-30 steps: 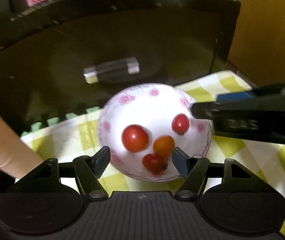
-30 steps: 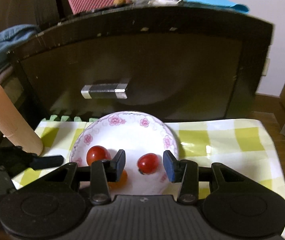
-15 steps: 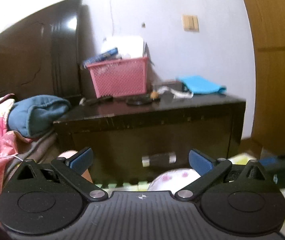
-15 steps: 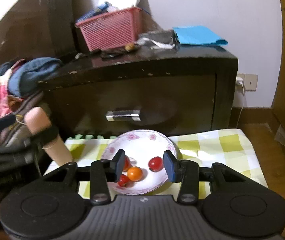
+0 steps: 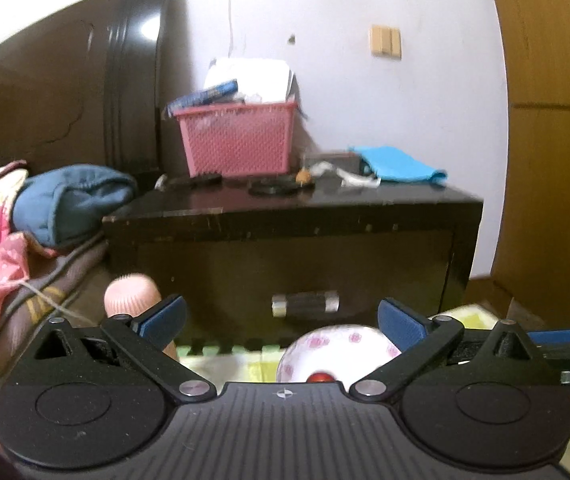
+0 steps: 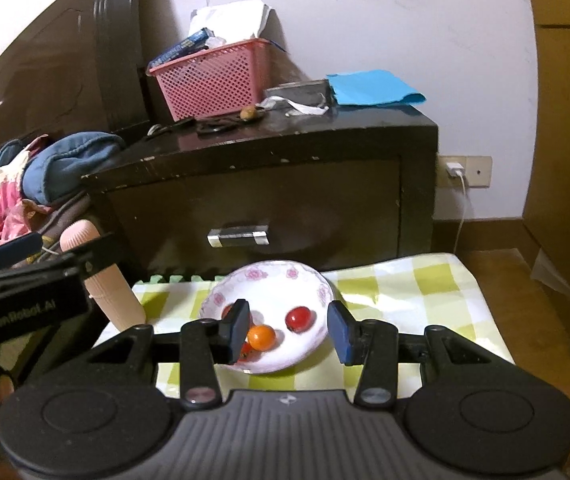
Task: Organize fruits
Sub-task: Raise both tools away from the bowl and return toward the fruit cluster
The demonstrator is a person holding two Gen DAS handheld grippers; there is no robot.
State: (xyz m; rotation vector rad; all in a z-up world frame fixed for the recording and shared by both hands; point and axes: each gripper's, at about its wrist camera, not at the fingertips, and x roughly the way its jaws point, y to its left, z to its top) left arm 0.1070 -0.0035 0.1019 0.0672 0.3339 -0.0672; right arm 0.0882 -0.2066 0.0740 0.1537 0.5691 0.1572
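A white plate with pink flowers (image 6: 269, 270) lies on a yellow-green checked cloth (image 6: 405, 280). It holds a red cherry tomato (image 6: 300, 318), an orange one (image 6: 261, 337) and two more red ones half hidden behind my right finger. My right gripper (image 6: 289, 330) hovers above and in front of the plate, its jaws partly apart with nothing between them. My left gripper (image 5: 281, 320) stands wide open and empty, raised toward the nightstand. Only the plate's far rim (image 5: 337, 338) and one red tomato (image 5: 321, 378) show below it.
A dark nightstand (image 6: 285, 184) with a drawer handle (image 6: 238, 237) stands right behind the plate. A pink basket (image 6: 213, 80) and blue cloth (image 6: 369, 88) sit on top. A pink ribbed cylinder (image 6: 113, 292) stands left of the plate, with bedding (image 6: 25, 184) beyond. Wooden panels rise at right.
Both grippers have drawn back and up from the plate. The left one opened wide and tilted up to face the nightstand. The tomatoes stay on the plate.
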